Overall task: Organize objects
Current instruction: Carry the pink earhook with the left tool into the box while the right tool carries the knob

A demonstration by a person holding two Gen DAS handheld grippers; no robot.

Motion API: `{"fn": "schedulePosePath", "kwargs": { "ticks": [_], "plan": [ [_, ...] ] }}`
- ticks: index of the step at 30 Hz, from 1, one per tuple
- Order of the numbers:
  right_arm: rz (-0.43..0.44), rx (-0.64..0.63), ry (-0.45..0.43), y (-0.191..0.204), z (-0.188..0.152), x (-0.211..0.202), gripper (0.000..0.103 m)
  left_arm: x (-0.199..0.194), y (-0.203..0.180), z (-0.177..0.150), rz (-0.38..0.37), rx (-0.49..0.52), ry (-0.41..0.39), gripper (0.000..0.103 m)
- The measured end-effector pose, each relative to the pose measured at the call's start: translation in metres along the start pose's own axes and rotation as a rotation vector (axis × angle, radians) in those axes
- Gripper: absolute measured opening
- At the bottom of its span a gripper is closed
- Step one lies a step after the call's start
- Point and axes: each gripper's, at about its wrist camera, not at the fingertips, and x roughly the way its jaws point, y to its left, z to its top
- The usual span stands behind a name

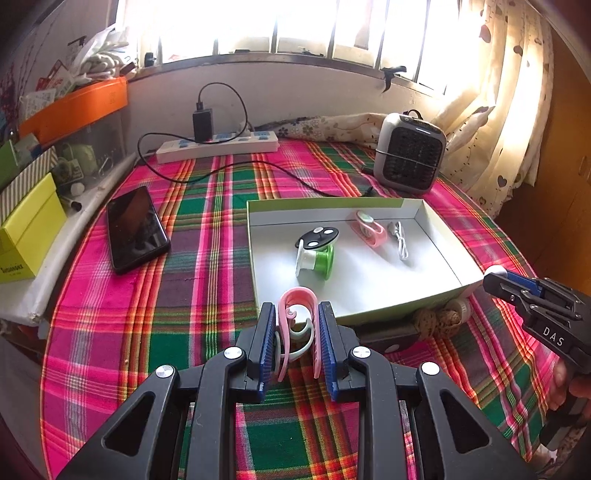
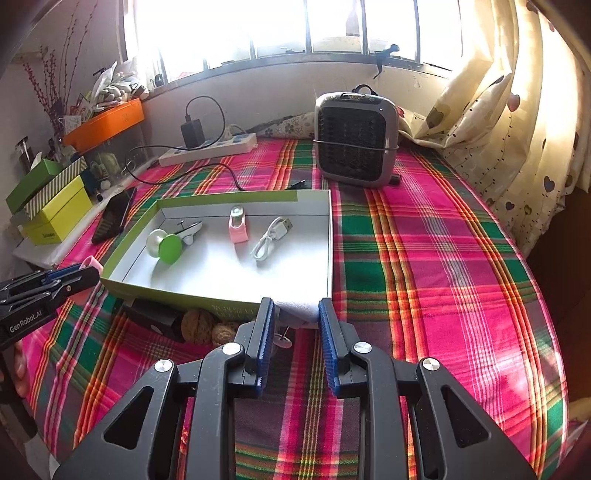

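Carrying two items toward the open tray for sorting.
Left gripper clamps a pink cable clip at the tray's seven o'clock; right gripper pinches a white object at its five o'clock corner.

Home, a lived-in bedroom or living room. Evidence: pink-and-green plaid cloth covering the surface, barred window directly behind it, cream heart-print curtain right of the window, small grey grille-front heater below the window, white power strip and cluttered orange plastic tray left of it.
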Motion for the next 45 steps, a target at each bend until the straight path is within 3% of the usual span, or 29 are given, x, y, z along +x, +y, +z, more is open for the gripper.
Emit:
{"fn": "schedulePosePath", "kwargs": {
  "ticks": [45],
  "plan": [
    [0.054,-0.045,0.011,0.006,0.052,0.045,0.025,0.055,-0.036,0.047,-0.103,0.061,0.034,0.021]
  ]
}}
